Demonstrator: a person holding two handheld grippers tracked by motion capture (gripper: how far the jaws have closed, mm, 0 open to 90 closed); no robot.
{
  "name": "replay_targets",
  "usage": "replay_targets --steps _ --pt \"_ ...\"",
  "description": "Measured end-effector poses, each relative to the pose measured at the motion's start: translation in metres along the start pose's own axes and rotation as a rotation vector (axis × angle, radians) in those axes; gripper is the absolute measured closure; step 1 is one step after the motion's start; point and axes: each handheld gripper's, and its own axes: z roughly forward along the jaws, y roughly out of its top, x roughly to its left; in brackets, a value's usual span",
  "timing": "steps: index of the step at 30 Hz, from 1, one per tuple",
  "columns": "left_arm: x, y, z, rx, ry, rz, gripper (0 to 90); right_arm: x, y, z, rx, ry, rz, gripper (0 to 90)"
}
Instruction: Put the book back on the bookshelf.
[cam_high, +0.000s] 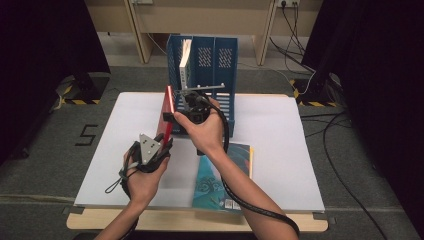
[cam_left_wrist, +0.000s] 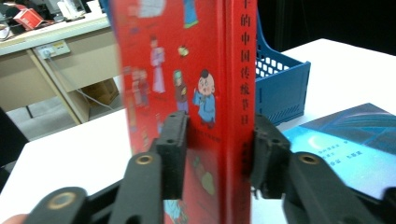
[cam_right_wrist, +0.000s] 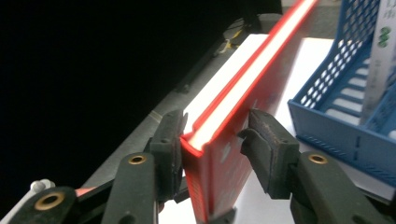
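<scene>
The red book (cam_high: 167, 117) stands upright on the white table (cam_high: 280, 150), just in front of the blue rack (cam_high: 212, 65) and off its left front corner. In the left gripper view the book (cam_left_wrist: 187, 93) sits between the black jaws with its spine facing the camera; the left gripper (cam_left_wrist: 217, 156) is clamped on it, both pads pressed against its covers. In the high view this gripper (cam_high: 162, 145) holds the book's near lower end. The right gripper (cam_right_wrist: 212, 137) straddles the book's top edge (cam_right_wrist: 243, 88); its left pad touches the cover, the right pad stands clear, so it has let go. A white book (cam_high: 185, 62) stands in the rack's left slot. A teal book (cam_high: 222, 177) lies flat, nearer than the rack.
</scene>
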Motion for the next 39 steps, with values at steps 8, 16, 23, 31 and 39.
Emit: replay_targets --steps 8,16,23,31,39 --pt "0.016 0.002 -0.009 -0.005 0.066 0.038 75.3 0.002 0.0 -0.003 -0.009 0.039 0.02 54.1" --pt "0.038 0.002 -0.012 -0.005 0.086 0.011 78.2 -0.001 0.0 -0.019 -0.035 0.052 0.022 54.5" --pt "0.074 -0.007 -0.023 -0.02 0.062 -0.094 78.9 -0.031 -0.015 -0.026 -0.004 -0.012 0.061 54.8" --pt "0.106 -0.036 -0.041 -0.03 -0.002 -0.12 77.7 -0.08 -0.049 -0.047 0.013 -0.101 0.11 56.4" --pt "0.116 -0.077 -0.063 -0.006 0.013 -0.152 75.0 -0.11 -0.088 -0.065 -0.027 -0.166 0.09 56.7"
